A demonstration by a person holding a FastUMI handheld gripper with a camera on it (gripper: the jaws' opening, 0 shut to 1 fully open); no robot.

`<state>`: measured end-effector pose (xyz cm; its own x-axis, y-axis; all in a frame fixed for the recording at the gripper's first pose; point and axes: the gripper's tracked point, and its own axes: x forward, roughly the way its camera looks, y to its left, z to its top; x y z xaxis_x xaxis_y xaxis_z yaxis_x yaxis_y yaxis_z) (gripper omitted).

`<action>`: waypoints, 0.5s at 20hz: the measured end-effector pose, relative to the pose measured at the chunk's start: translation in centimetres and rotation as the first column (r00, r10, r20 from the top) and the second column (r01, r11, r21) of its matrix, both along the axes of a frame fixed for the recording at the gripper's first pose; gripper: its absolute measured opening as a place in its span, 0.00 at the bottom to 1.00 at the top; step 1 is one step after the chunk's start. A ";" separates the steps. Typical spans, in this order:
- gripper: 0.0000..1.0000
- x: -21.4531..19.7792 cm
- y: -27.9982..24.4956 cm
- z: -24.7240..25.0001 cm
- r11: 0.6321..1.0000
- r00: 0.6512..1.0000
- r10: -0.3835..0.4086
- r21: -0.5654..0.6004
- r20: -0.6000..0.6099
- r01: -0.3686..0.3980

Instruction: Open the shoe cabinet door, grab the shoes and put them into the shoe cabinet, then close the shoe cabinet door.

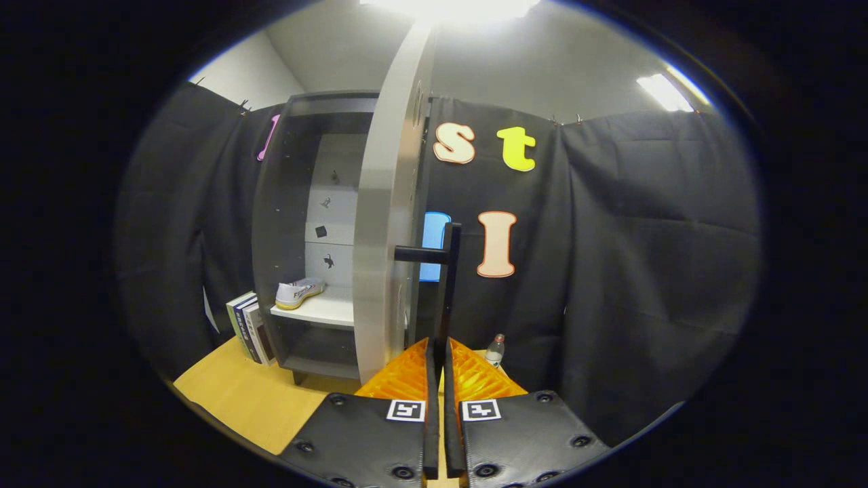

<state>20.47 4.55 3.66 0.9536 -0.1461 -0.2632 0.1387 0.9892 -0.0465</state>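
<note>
The gripper (439, 352) sits nearest, its two fingers drawn nearly together with only a thin slit between them, pinching the lower end of the black door handle (447, 285); that grip makes sense as the means of swinging the door, which I judge is the closing step, since a shoe already rests inside. Just beyond the fingers the cabinet door (386, 224) stands open, seen almost edge-on; a small bottle (496, 350) stands to its right on the wooden table (237, 393). Further left, three or so books (248, 327) lean against the shoe cabinet (285, 203), propped by its side wall. Inside, one white shoe (299, 292) lies on the middle shelf (325, 310); one shoe, one bottle, one door, one handle.
</note>
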 end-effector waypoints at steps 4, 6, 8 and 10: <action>0.05 -0.7 -2.0 1.5 0.992 0.991 -0.116 -0.038 0.072 0.119; 0.03 -0.5 -1.8 2.7 0.994 0.986 -0.103 -0.032 0.134 0.108; 0.06 0.0 -0.6 2.4 0.996 0.985 -0.083 -0.017 0.154 0.087; 0.24 0.3 1.2 2.0 1.000 0.987 -0.019 -0.004 0.162 0.020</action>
<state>20.82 5.74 5.66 0.9805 -0.1662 -0.1046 0.1642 0.9861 -0.0270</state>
